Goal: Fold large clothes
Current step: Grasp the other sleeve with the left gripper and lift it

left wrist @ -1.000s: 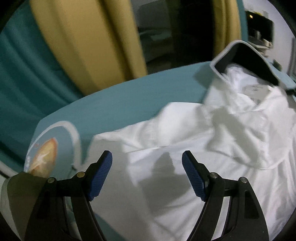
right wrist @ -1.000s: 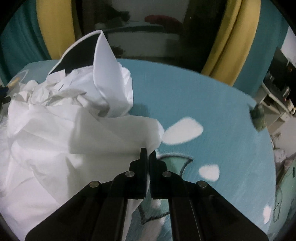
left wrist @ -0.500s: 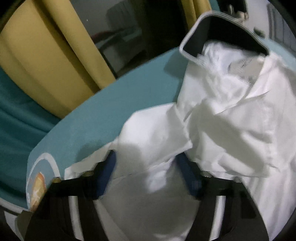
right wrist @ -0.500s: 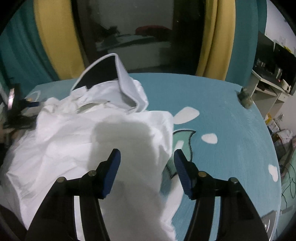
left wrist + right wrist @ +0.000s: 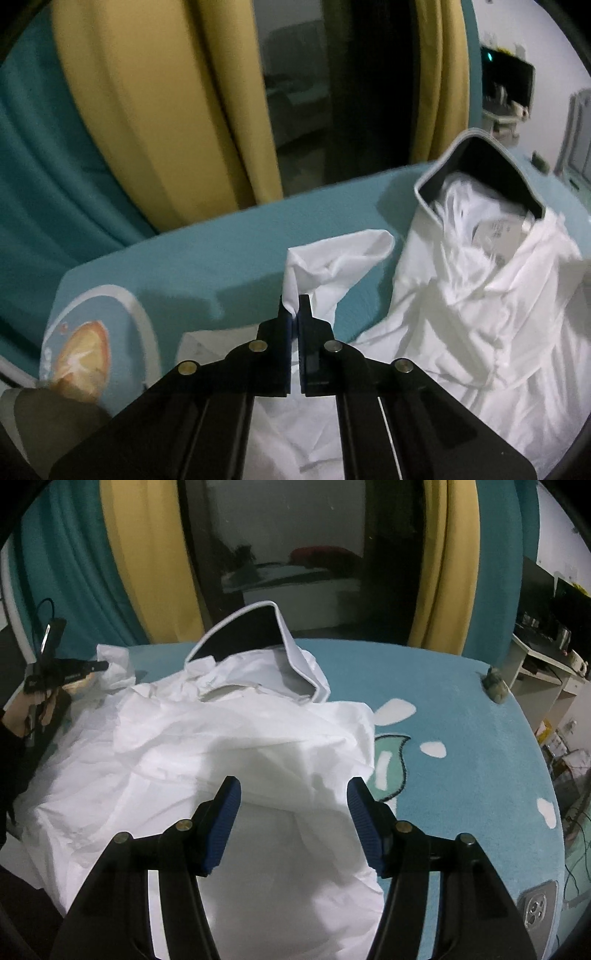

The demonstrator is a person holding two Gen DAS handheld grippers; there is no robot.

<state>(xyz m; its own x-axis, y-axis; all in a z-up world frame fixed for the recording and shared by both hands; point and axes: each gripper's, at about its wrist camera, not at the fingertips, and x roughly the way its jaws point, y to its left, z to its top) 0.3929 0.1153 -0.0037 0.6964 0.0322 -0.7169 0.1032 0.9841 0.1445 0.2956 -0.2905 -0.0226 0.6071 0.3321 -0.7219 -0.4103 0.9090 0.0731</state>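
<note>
A white hooded garment (image 5: 229, 760) is spread in a rumpled heap on a teal bedspread (image 5: 454, 709) printed with white patches and a cartoon figure. Its hood (image 5: 258, 635), dark-lined and edged in white, is propped upright at the far end of the garment, towards the dark window (image 5: 295, 546).

The left gripper (image 5: 294, 314) is seen closed tight on a corner of the white cloth, and a loose fold (image 5: 332, 266) is lifted off the bedspread just left of the hood (image 5: 476, 173). The bulk of the garment (image 5: 480, 332) lies to the right of that pinch. In the right wrist view this gripper (image 5: 92, 666) is found at the garment's far left edge, held by the person's hand (image 5: 35, 709).

The right gripper (image 5: 293, 814) is held over the near part of the garment with its blue-padded jaws spread wide and nothing between them; its shadow is cast on the cloth.

Yellow curtains (image 5: 147, 554) and teal curtains (image 5: 66, 572) are hung either side of the window. A phone (image 5: 535, 912) is seen on the bedspread, right of the garment, at the near edge, and a small grey-green object (image 5: 495, 685) is set at the far right edge.
</note>
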